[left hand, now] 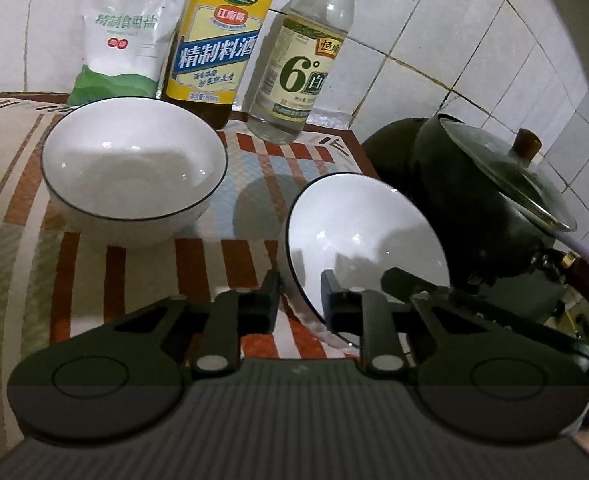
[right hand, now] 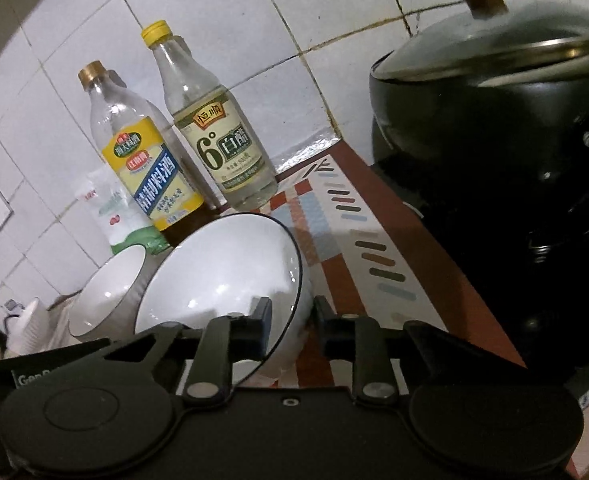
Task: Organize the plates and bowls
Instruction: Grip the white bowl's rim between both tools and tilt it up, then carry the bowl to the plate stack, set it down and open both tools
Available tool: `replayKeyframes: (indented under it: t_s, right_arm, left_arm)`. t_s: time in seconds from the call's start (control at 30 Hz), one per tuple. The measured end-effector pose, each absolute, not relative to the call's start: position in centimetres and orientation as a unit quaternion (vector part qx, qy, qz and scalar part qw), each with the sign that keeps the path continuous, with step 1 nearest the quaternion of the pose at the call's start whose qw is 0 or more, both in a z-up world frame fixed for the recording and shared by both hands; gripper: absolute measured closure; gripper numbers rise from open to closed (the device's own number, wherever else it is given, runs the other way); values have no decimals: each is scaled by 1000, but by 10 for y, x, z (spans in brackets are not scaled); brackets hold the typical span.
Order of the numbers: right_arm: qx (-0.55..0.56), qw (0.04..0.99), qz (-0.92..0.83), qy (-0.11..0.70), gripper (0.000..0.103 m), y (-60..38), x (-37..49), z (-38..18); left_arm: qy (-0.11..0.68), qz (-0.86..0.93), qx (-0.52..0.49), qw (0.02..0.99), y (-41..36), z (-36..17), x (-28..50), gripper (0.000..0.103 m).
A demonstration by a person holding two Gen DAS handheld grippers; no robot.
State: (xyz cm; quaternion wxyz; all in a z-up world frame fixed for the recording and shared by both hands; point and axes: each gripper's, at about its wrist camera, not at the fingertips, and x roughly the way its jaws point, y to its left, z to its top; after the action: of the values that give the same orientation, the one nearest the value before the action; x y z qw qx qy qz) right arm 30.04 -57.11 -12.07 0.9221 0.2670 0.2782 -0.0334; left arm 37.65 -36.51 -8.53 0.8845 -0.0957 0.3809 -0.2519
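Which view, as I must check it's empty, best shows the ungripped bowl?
The left wrist view: the ungripped bowl stands upright, its whole empty inside visible. The right wrist view shows only part of it, behind the tilted bowl.

- Two bowls (left hand: 134,168) (left hand: 366,240): glazed ceramic, glossy white, thin dark rim line.
- Bottles (left hand: 218,32) (left hand: 298,72): clear glass or plastic, printed paper labels.
- Salt bag (left hand: 122,36): soft plastic film.
- Pot (right hand: 494,128): dark glossy body, glass lid, metal rim, wooden knob.
- Bench mat (left hand: 22,208): matt, woven-looking.
- Wall tiles (right hand: 222,12): glossy white.
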Motion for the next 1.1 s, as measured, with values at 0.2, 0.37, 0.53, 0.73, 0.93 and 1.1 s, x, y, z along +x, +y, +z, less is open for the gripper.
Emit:
replayKeyframes:
  t_s: [0.2,0.37,0.53,0.73,0.93,1.1]
  right_arm:
    - [287,914,-29,285,83,-568,289,-120]
    - [282,913,-27,293,83,-552,274,-110]
    - [273,914,-15,300,83,-527,257,-94]
    - [257,918,9,301,83,-490,237,-81]
    - [246,919,33,307,84,-453,230,-73]
    - [250,913,45,318,84,-431,232,-75]
  left_arm:
    - [374,-255,-90,887,-353,-82,364,86]
    - [369,-255,-81,890,-337,-71,348,86]
    - [366,-256,-72,892,-313,-59,326,86]
    - [363,-250,-61,896,-277,-52,301,86]
    - [365,-234,-55,899,-237,-53,280,86]
    - [375,-221,-69,898,-210,-57,275,85]
